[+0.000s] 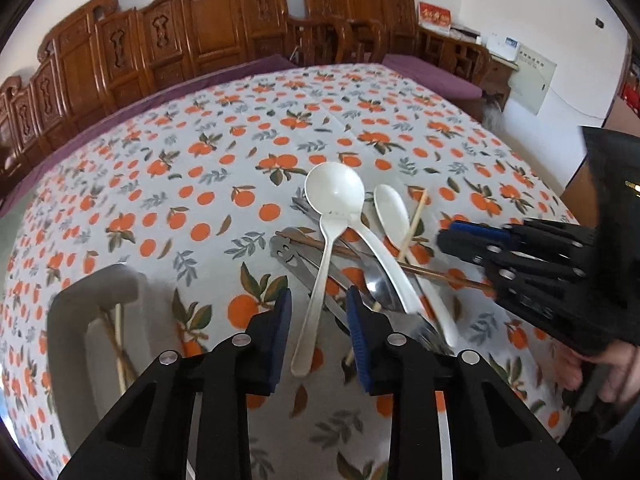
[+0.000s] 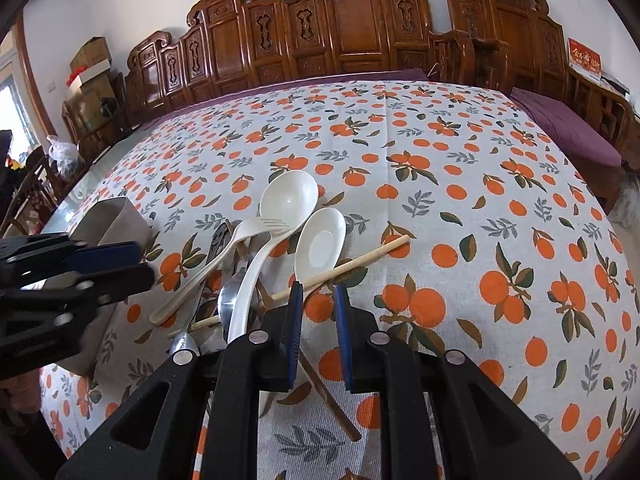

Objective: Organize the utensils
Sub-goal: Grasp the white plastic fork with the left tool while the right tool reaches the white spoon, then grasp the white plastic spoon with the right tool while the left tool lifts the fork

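left claw (image 1: 319,332): we see the blue pads set narrow, straddling the handle of the white plastic fork (image 1: 318,280); gaps show on both sides of the handle, so we read no squeeze on it.
right claw (image 2: 318,320): we see narrow jaws with nothing between the pads; it hangs over the near end of the utensil pile, and bare cloth plus a pale chopstick (image 2: 348,264) show through the gap.
utensil pile: we find it in the middle of the counter (image 2: 480,208), everything crossed over each other on the orange-print tablecloth (image 1: 180,184).
white ladle (image 1: 335,189): we see the round bowl at the far end, its long handle running back toward the claws, lying over the metal pieces.
white soup spoon (image 1: 392,212): we place it just beside the ladle, bowl up, touching the pale chopstick that crosses under it.
metal spoon (image 2: 232,300): we find it under the white handles, bowl toward the cameras.
smiley-cutout metal handle (image 1: 285,254): we see it poking out on the pile's side nearest the holder.
dark chopsticks (image 1: 436,274): we see them lying across under the pile; how many we cannot tell.
utensil holder (image 1: 96,300): we see a grey open-top container near the pile, on the left claw's side, with chopsticks (image 1: 118,344) already inside.
person: we see a hand (image 1: 608,364) gripping the right tool at the left-wrist view's edge.
background: we note carved wooden chairs (image 2: 352,24) behind the counter.
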Motion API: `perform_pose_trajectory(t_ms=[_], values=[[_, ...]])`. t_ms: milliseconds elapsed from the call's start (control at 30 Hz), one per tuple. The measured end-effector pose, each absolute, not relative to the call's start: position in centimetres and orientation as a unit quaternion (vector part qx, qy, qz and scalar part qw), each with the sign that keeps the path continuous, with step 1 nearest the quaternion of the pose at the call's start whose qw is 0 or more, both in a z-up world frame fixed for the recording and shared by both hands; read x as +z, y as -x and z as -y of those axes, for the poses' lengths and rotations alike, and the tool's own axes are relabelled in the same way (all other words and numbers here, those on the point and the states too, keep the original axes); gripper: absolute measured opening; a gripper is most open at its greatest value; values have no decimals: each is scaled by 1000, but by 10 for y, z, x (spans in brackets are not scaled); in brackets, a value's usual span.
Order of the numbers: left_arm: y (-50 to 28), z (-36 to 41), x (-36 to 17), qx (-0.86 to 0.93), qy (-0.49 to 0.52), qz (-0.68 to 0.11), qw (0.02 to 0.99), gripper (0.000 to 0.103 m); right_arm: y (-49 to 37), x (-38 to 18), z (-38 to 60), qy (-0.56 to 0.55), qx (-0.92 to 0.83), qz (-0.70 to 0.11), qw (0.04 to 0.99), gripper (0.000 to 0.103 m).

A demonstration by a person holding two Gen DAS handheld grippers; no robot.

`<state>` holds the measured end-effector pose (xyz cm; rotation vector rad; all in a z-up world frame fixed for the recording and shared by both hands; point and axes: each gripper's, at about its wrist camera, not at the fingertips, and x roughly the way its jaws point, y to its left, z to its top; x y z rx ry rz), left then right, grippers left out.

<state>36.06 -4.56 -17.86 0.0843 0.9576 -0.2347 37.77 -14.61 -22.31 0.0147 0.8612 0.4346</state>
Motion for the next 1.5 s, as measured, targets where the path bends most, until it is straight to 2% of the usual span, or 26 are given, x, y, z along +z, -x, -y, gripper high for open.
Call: perform_pose_trajectory(t_ms=[133,200,633,700,767,1167,1500], values=[[-378,45,-195,-106,-37,-484,868,25,-378,-223,148,-13,212,-415,885,18],[-381,45,-200,-101,-33,-494,863,20,-378,-223,149,-16,214,-416,884,18],[-387,47,-212,-94,-15,-514,852,19,-376,-222,140,-17,223,-416,881,18],[-385,44,-214,-97,-10,-518,850,11,-376,-223,140,-17,223,-417,881,18],[-383,40,-215,-102,0,-522,847,11,-376,-223,140,-17,222,-417,881,18],[-373,38,-210,-110,-16,-514,851,8,-376,-225,137,-14,223,-418,880,18],[-360,19,-185,-119,11,-483,867,8,-377,-224,126,-16,237,-416,878,18]])
